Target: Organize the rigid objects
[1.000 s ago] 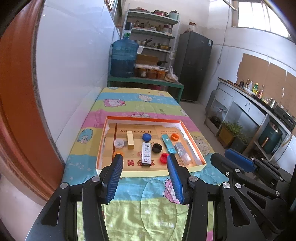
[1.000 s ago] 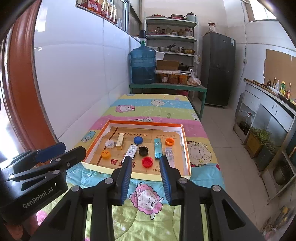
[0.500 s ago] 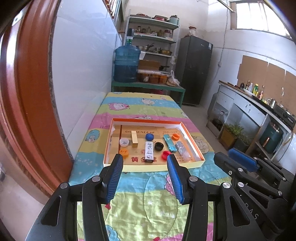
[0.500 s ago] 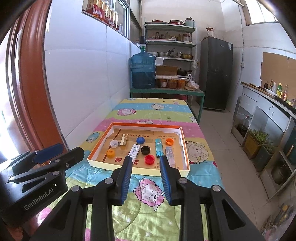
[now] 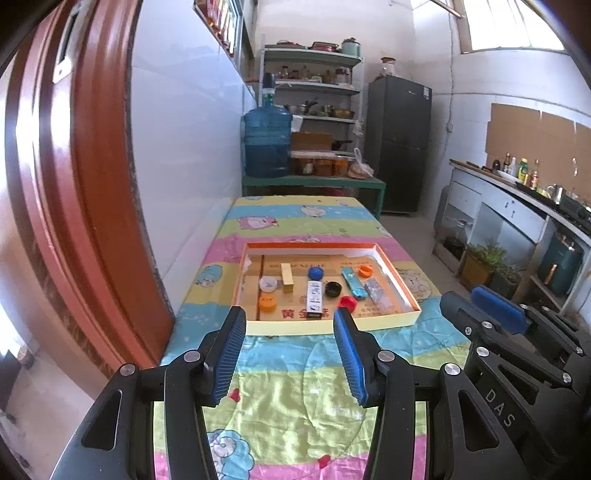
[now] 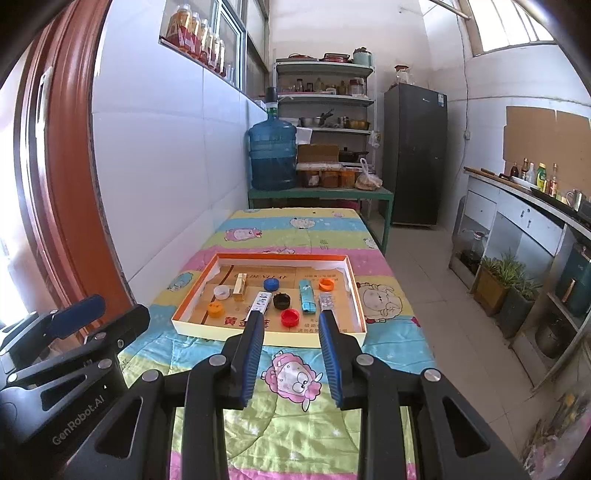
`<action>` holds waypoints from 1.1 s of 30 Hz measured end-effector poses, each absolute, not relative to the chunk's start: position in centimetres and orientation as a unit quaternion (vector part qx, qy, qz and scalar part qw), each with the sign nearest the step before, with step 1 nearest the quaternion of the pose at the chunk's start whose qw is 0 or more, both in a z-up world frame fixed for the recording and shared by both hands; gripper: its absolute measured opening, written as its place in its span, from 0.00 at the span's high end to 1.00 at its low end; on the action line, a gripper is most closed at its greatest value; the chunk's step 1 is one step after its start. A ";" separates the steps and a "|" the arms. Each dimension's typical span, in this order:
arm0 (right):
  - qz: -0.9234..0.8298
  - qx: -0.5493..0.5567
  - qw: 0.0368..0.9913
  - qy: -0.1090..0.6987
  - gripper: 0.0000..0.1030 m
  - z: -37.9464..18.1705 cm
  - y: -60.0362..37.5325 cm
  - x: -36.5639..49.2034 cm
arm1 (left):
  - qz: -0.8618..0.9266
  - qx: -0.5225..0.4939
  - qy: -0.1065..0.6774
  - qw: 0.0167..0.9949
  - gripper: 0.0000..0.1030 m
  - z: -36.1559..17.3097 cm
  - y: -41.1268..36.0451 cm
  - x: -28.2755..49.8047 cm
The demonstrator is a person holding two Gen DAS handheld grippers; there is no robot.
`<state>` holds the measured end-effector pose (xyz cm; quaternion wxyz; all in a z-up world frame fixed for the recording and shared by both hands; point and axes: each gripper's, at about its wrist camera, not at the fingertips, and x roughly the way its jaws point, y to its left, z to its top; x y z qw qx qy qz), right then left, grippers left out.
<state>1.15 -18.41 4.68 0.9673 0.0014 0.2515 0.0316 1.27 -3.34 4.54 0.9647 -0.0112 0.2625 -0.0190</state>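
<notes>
Both hand-held grippers gape empty; window-ledge jars sharp only right.

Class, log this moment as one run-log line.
left gripper: open, empty | right gripper: open, empty | tray: caps, small boxes inside, untouched | phase: grippers short of tray

Both grippers are black plastic frames with triangular cut-outs and round silver screws. The left gripper and right gripper carry ribbed blue pads on their fingers. White lettering reads "GenRobot.AI" on the left, "DAS" on the right.
</notes>
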 end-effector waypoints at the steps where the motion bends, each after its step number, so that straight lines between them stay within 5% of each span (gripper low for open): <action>1: 0.033 0.001 0.968 0.250 0.70 4.7 -18.3 0.9 | -0.011 -0.007 0.258 0.966 0.51 4.6 -3.4 1.0; 33: 0.045 0.006 0.967 0.250 0.70 3.9 -17.6 -0.4 | 0.014 -0.005 0.251 0.968 0.51 4.0 -3.5 -0.7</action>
